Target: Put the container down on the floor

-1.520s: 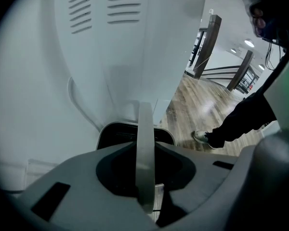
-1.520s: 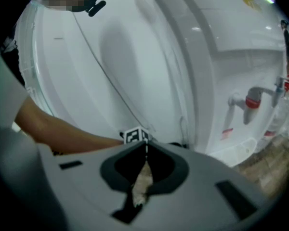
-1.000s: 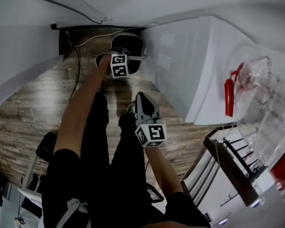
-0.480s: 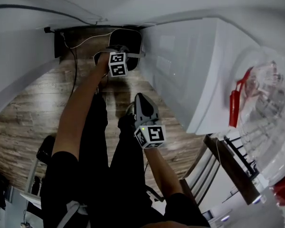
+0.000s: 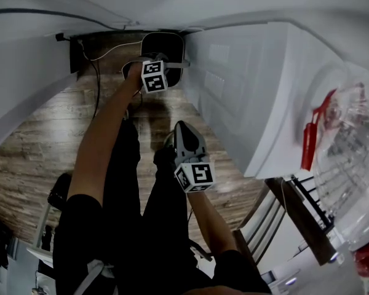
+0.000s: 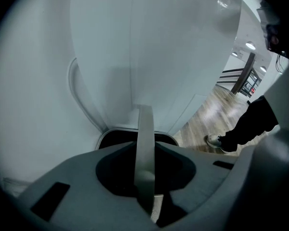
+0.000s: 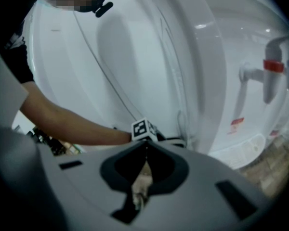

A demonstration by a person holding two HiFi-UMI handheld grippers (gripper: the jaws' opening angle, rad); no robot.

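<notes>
The container [image 5: 163, 47] is a dark bin with a pale rim and a thin grey strap handle [image 6: 145, 129]. It hangs low over the wood floor [image 5: 49, 134], in the corner beside a white cabinet [image 5: 246, 85]. My left gripper [image 5: 162, 63] is stretched out over it. In the left gripper view the left gripper [image 6: 144, 176] is shut on the strap, with the bin's dark mouth [image 6: 116, 136] below. Whether the bin touches the floor I cannot tell. My right gripper [image 5: 183, 126] is held close to the body, shut, with nothing in it; the right gripper [image 7: 143, 148] faces the left arm.
A black cable [image 5: 99, 85] runs down the wall and across the floor left of the bin. White walls close in at left and top. A chair frame [image 5: 289, 211] and a clear plastic vessel with a red part [image 5: 310, 143] stand at the right. The person's legs [image 5: 141, 189] fill the middle.
The left gripper and the bin have shifted a little farther away, deeper into the corner. The right gripper has stayed where it was.
</notes>
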